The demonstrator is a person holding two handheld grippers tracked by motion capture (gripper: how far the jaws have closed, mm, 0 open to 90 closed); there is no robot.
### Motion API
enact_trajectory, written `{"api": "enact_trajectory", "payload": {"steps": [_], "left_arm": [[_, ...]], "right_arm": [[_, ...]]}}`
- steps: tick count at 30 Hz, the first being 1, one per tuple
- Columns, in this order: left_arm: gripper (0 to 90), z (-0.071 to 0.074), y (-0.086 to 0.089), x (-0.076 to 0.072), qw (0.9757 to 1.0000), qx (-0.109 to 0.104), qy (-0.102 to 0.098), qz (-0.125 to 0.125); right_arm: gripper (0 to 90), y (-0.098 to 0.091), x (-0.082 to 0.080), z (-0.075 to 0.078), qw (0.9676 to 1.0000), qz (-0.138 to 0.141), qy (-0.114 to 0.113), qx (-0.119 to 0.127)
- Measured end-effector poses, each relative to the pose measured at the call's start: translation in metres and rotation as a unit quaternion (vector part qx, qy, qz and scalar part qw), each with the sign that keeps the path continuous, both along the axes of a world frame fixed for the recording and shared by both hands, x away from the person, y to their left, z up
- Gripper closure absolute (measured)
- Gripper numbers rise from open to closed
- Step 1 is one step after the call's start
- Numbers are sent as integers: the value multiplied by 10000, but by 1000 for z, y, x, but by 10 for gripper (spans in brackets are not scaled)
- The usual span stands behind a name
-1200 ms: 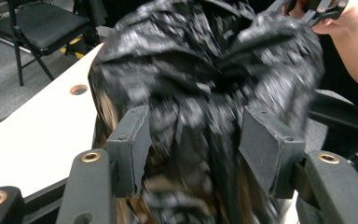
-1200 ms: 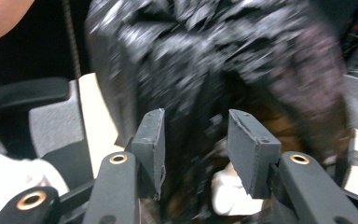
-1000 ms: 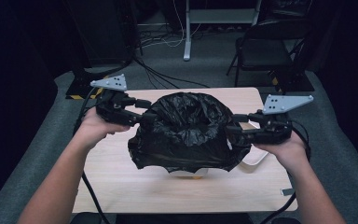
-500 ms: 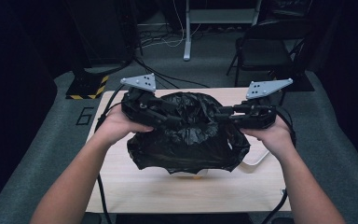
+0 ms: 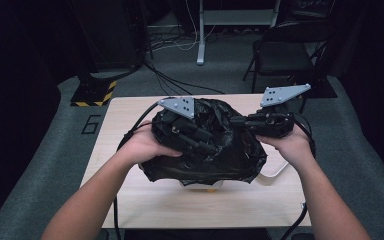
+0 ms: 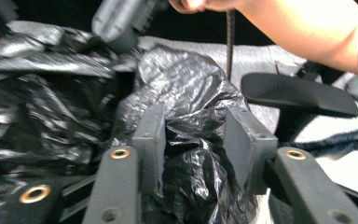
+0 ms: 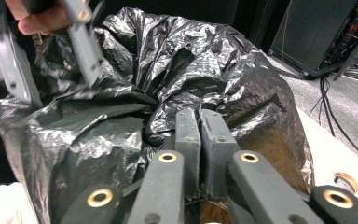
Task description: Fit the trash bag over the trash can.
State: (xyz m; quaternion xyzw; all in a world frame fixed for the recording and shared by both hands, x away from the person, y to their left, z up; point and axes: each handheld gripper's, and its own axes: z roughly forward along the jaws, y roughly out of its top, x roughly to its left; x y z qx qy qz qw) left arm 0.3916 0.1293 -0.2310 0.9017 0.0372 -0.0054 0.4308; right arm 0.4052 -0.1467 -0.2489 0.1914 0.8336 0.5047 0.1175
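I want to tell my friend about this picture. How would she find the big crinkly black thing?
Look at the pale wooden table in the middle of the grey carpet. On its middle sits the crumpled shiny black plastic bag, puffed over something pale underneath. It is the biggest thing there, and both hand-held tools are at it: the right tool pinches a fold, and the left tool has a bunch of it between its pads.
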Motion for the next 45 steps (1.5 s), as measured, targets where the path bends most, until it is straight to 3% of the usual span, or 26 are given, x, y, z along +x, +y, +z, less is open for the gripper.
{"api": "enact_trajectory", "payload": {"steps": [4, 7, 16, 19, 24, 26, 28, 31, 35, 37, 41, 42, 43, 44, 45], "left_arm": [[793, -4, 0, -1, 9995, 217, -185, -165], [865, -7, 0, -1, 9987, 377, -256, -242], [890, -9, 8, 1, 9986, 381, -94, -359], [892, -10, 12, 3, 9985, 359, 42, -410], [892, -10, 18, 5, 9983, 363, 142, -430], [891, -10, 19, 7, 9981, 357, 195, -459], [881, -8, 20, 7, 9984, 303, 150, -447], [751, -2, 24, 8, 9995, 128, 101, -267], [554, 11, 32, 12, 9999, -84, 53, -96], [504, 15, 35, 14, 9998, -177, 30, 12], [466, 21, 31, 28, 9991, -251, -12, 340], [465, 21, 31, 28, 9991, -251, -12, 340], [465, 22, 26, 35, 9983, -282, 43, 501], [453, 22, 22, 40, 9978, -306, 104, 585], [453, 22, 14, 47, 9972, -321, 145, 655]], "right_arm": [[891, -2, 5, 0, 9999, -120, -14, -24], [897, -4, 10, 0, 9997, -256, -20, 7], [900, -5, 37, -7, 9977, -679, 70, 24], [900, -7, 46, -10, 9960, -884, 73, -99], [900, -8, 54, -18, 9942, -1048, 160, -159], [898, -10, 55, -19, 9944, -1030, 210, -78], [846, -12, 52, -19, 9948, -998, 194, -56], [690, -17, 44, -14, 9944, -1045, 172, 14], [610, -25, 26, -5, 9953, -968, 31, 74], [579, -27, 14, -2, 9962, -866, 16, 125], [527, -26, -14, -1, 9990, -330, -52, 310], [527, -26, -14, -1, 9990, -330, -52, 310], [516, -24, -21, -2, 9991, -188, -27, 369], [486, -22, -33, -6, 9986, 140, 46, 513], [471, -20, -36, -9, 9981, 245, 124, 553]]}}
